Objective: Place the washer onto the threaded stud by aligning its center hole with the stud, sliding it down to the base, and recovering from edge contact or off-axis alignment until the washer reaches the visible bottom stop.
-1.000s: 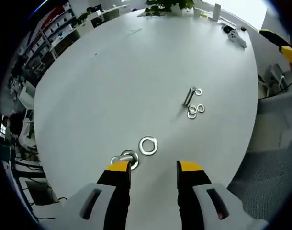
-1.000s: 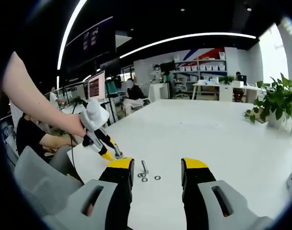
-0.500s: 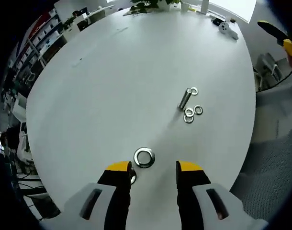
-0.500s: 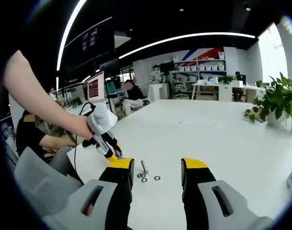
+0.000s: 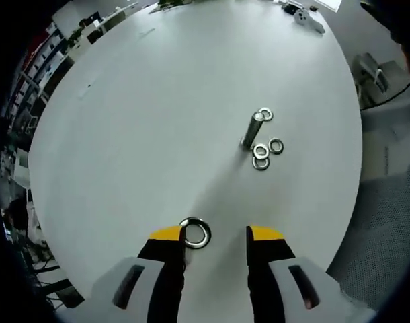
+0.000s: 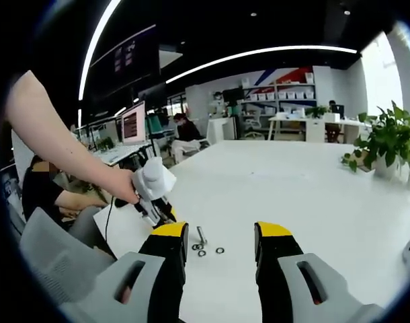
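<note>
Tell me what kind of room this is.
Likely an open-plan office or lab: a large white table, shelves of white boxes on the far wall, desks with monitors, and a potted plant.

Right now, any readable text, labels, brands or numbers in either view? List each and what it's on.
None can be read.
Wall screens in the right gripper view: lit content, too small and blurred to read.
Dark overhead panel: faint marks, unreadable.
Shelf boxes: no legible labels.
Large washer, threaded stud, small washers, left gripper, right gripper: no markings visible.
</note>
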Tool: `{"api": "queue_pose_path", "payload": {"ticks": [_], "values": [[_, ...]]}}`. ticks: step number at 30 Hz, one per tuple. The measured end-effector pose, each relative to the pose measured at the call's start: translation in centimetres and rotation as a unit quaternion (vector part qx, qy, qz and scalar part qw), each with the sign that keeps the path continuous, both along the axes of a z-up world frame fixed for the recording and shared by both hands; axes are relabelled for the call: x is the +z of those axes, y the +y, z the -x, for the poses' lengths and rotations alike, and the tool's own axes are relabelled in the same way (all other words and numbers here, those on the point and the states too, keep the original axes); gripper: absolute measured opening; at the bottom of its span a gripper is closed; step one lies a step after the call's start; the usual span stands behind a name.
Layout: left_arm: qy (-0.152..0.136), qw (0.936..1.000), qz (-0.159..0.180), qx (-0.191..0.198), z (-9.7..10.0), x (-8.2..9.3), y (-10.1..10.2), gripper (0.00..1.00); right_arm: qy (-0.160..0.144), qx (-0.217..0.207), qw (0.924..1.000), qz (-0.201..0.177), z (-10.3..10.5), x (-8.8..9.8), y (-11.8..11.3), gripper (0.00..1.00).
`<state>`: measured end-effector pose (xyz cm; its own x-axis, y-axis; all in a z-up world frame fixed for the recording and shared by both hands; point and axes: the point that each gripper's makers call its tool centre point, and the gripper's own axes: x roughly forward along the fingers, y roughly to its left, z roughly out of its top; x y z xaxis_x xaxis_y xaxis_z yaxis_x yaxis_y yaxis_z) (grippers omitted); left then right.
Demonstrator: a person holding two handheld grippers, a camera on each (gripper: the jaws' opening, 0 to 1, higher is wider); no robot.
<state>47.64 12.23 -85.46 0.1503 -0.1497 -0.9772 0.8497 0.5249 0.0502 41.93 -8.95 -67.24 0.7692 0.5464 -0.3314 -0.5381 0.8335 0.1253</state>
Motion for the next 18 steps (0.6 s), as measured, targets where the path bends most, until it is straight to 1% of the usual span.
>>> {"api": "queue_pose_path", "payload": {"ticks": [1, 3, 6, 10, 13, 16, 18], "values": [[-0.003, 0.9999, -0.012, -0.011, -0.3, 0.0, 0.3, 0.33, 0.000, 0.000, 1.0000, 0.000, 0.0, 0.0, 0.0, 0.42], [-0.001, 0.9993, -0.030, -0.022, -0.7, -0.1, 0.9, 0.31, 0.000, 0.000, 1.0000, 0.000, 0.0, 0.0, 0.0, 0.42], [0.006, 0.9985, -0.046, -0.030, -1.0, -0.3, 1.6, 0.32, 0.001, -0.001, 1.0000, -0.001, 0.0, 0.0, 0.0, 0.42], [0.011, 0.9985, -0.046, -0.030, -1.3, -0.3, 1.7, 0.31, 0.000, -0.002, 1.0000, 0.000, 0.0, 0.0, -0.1, 0.42], [0.020, 0.9979, -0.045, -0.041, -1.3, -0.7, 1.8, 0.30, 0.001, -0.003, 1.0000, -0.002, -0.1, 0.0, -0.2, 0.42], [0.025, 0.9977, -0.048, -0.040, -1.4, -1.0, 2.1, 0.29, 0.000, -0.004, 1.0000, -0.003, -0.1, 0.0, -0.2, 0.42], [0.028, 0.9977, -0.045, -0.043, -1.3, -1.0, 1.9, 0.28, -0.001, -0.004, 1.0000, -0.002, -0.1, 0.1, -0.2, 0.42]]}}
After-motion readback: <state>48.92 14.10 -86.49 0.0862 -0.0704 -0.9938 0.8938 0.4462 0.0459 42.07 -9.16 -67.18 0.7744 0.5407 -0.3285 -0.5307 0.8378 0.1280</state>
